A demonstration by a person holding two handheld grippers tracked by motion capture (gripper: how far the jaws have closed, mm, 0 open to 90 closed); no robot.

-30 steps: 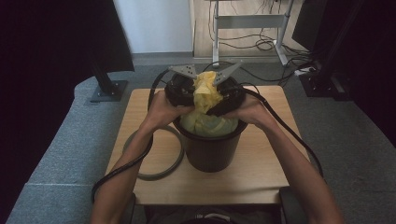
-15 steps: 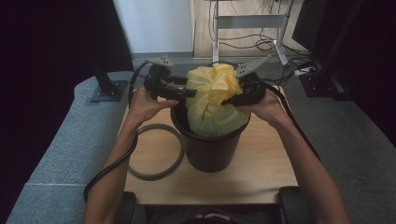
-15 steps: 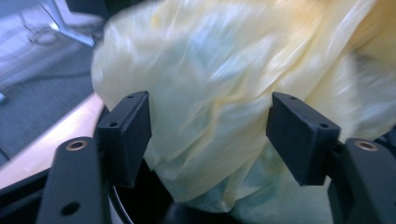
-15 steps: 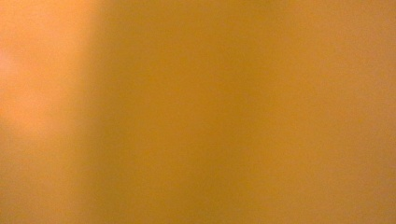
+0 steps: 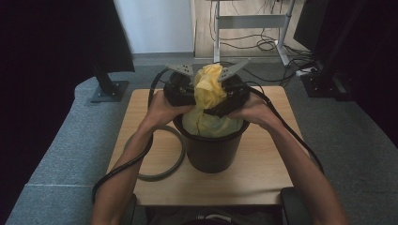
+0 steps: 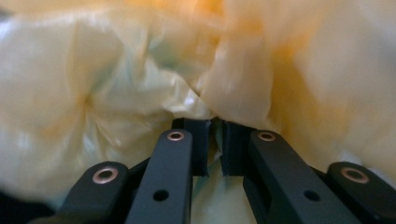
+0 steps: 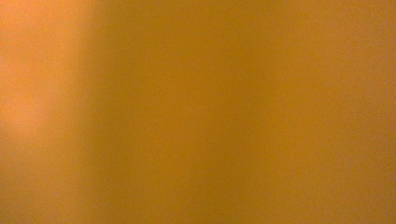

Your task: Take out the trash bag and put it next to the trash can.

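Bag [image 5: 209, 101] film, yellow, is bunched upright over the black bin [image 5: 211, 150] at table [image 5: 263, 183] centre, its long axis running twelve to six. The left gripper [image 6: 214, 147] has just been closing and is pinched on a fold of film. The right gripper [image 5: 230, 96] has just been opening; whether film is gripped cannot be told, its camera being smothered in yellow. Both meet at the neck, at nine and three. No writing can be read.
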